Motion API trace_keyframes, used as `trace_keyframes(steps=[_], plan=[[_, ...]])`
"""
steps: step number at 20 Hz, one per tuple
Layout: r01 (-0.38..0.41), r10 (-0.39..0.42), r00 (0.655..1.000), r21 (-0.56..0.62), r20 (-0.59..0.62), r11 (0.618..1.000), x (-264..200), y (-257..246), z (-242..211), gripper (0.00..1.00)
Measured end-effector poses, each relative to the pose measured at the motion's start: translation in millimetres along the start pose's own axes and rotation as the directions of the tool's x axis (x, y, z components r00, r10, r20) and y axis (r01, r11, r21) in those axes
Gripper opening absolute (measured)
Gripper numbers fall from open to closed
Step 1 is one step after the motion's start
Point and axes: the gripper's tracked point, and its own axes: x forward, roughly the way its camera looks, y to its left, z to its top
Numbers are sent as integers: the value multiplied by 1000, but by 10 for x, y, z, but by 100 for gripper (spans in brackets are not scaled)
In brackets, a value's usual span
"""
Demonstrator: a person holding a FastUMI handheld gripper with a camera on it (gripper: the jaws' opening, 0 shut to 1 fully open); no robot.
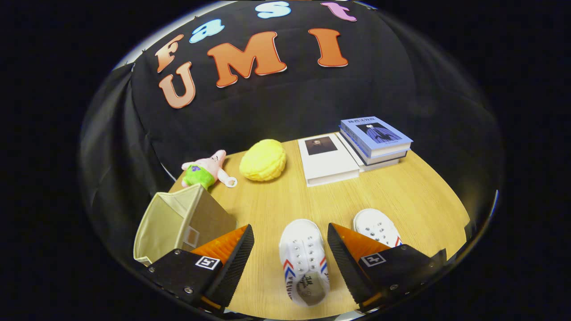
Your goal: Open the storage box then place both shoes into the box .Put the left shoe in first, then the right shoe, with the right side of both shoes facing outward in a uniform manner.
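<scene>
On the desk [267, 209] we find both shoes outside the storage box [178, 225], so by our reading the placing has not begun. The box stands near the desk's left edge, just beyond our left finger [229, 258]. It is a beige fabric cube, and we look into its pale interior through an opening that faces away from the shoes. We see no lid over that opening, so we judge the opening step done, or close to it, though we cannot tell whether a flap hangs somewhere out of sight.

One white shoe [305, 263] lies between our fingers, toe pointing away from us, with its laces, red and blue side stripes and printed insole in plain sight. The second white shoe [377, 227] lies just beyond the right finger [352, 258], which hides part of it. We cannot say for certain which is the left shoe and which the right. What remains is the whole of the placing: left shoe first, then the right, each turned so its right side faces outward.

Our hand-held gripper [292, 263] is spread wide and holds nothing. Its ribbed black pads stand on either side of the nearer shoe, apart from it, with bare wood showing in both gaps. Whether the fingers hang above the shoe or level with it we cannot tell.

Farther back, well clear of the work, sit a pink plush toy [205, 169], a yellow cushion [263, 159], a white book [328, 160] and a stack of blue books [374, 140].
</scene>
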Motion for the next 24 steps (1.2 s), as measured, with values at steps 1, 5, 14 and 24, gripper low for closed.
trace_keyframes(steps=[1,5,14,24], plan=[[10,-10,1000,6,-16,1000,33,-75,-80,99],[41,-39,996,28,-74,999,113,-313,-425,98],[64,-56,976,31,-211,997,325,-490,-1045,76],[28,-4,959,80,-284,996,422,-338,-1198,26]])
